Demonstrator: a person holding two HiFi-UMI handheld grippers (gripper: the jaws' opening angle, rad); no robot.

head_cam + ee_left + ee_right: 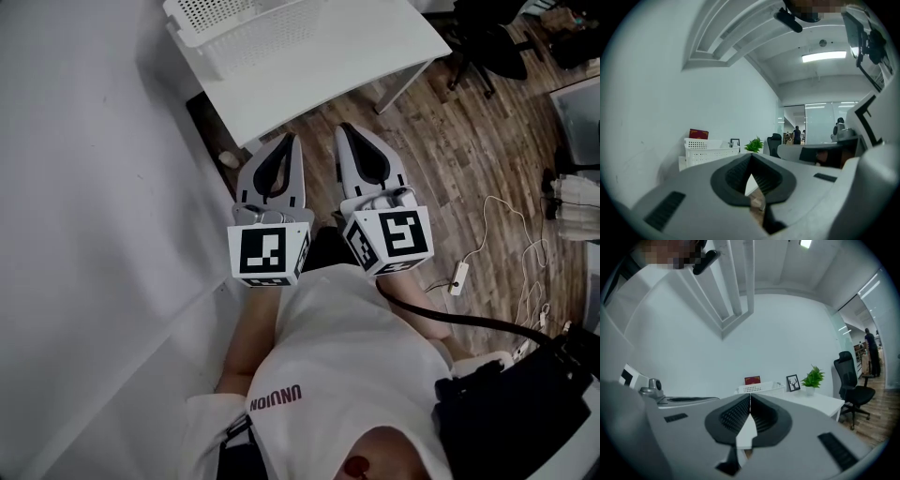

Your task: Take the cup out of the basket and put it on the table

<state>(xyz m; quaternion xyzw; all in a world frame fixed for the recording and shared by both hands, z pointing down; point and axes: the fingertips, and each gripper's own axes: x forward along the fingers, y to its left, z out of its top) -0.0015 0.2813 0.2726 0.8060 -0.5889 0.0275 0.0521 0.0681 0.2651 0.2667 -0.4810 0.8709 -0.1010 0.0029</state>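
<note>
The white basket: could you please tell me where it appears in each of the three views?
Head view: the white basket is at the top edge, left of centre, cut off by the frame.
Left gripper view: it is left of centre, slightly below mid-height.
Right gripper view: it is near the centre, slightly below mid-height.
Shared landmark: the white table that it stands on shows in all three views.

A wall (84, 187) hems the table (356, 56) leftward; floor (469, 169) open.
</note>
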